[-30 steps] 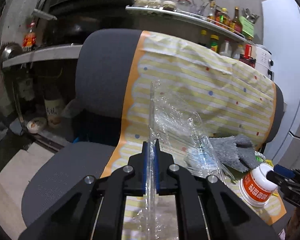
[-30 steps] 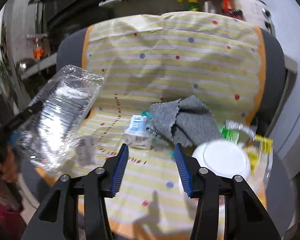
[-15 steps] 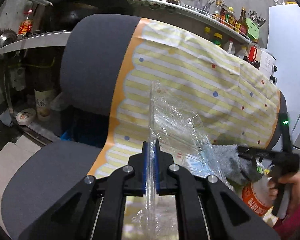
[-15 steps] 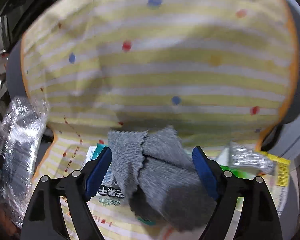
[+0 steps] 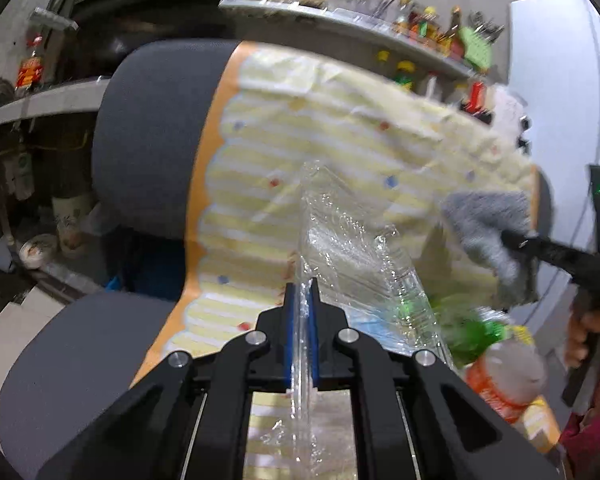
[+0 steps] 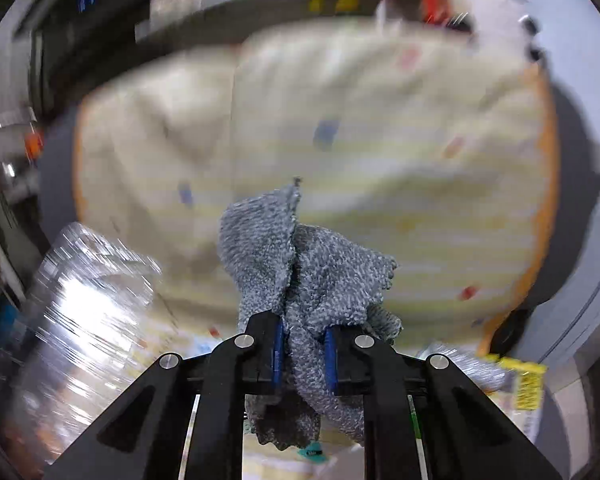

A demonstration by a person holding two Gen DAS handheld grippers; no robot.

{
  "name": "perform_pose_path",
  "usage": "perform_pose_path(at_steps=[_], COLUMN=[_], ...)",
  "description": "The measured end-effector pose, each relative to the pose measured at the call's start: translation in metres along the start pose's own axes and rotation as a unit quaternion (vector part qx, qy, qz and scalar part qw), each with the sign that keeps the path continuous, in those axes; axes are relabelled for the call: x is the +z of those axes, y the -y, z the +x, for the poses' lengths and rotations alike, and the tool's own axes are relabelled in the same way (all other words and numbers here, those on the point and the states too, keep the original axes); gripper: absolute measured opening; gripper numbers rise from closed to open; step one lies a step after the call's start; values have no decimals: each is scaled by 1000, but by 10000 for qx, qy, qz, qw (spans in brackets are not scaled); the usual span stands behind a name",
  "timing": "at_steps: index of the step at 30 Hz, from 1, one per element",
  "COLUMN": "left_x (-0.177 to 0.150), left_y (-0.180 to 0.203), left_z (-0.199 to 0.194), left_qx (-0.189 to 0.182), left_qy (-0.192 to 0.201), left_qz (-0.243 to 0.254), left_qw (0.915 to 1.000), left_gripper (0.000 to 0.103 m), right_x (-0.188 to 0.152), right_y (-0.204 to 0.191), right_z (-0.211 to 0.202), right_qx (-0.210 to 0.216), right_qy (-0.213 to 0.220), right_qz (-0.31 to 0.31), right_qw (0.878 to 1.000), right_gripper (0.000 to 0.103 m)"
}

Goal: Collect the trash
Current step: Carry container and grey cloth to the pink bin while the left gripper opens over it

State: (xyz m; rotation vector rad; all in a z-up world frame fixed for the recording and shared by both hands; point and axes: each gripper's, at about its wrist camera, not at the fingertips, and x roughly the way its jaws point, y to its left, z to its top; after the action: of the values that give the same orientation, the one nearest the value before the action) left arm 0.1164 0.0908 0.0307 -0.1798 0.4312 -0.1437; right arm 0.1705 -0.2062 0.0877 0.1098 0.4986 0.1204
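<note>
My left gripper [image 5: 301, 308] is shut on a clear plastic bag [image 5: 352, 248] and holds it up over the chair seat. The bag also shows at the left of the right wrist view [image 6: 84, 304]. My right gripper [image 6: 303, 344] is shut on a grey knitted cloth [image 6: 300, 264] and holds it lifted in front of the chair back; the cloth also shows in the left wrist view [image 5: 488, 220], hanging from the right gripper. An orange-and-white cup [image 5: 508, 376] and green wrappers [image 5: 468, 324] lie on the seat at the right.
A grey office chair [image 5: 148, 120] is draped with a yellow striped cover [image 5: 340, 140]. Yellow packaging [image 6: 528, 380] lies at the seat's right edge. A shelf with bottles [image 5: 420, 28] runs behind, and a white cabinet [image 5: 560, 80] stands at the right.
My right gripper has shut on the grey cloth and lifted it off the seat. My left gripper still holds the plastic bag and has shifted slightly.
</note>
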Motion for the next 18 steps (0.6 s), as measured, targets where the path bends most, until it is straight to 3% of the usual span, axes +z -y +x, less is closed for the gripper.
perform_pose_path(at_steps=[3, 10, 18], left_x=[4, -33, -95], left_y=[31, 126, 221], left_z=[-23, -63, -90], left_qx=[-396, -1053, -2245], left_qy=[159, 54, -734], left_qz=[104, 857, 1570], left_qw=[9990, 9907, 9589], left_gripper=[4, 4, 4], right_x=[-7, -85, -188], right_y=[22, 67, 126], right_z=[-67, -176, -268], right_qx=[-65, -562, -1630], right_qy=[268, 298, 189], right_qz=[319, 839, 1742], right_qw=[9991, 9944, 9709], right_gripper=[18, 20, 20])
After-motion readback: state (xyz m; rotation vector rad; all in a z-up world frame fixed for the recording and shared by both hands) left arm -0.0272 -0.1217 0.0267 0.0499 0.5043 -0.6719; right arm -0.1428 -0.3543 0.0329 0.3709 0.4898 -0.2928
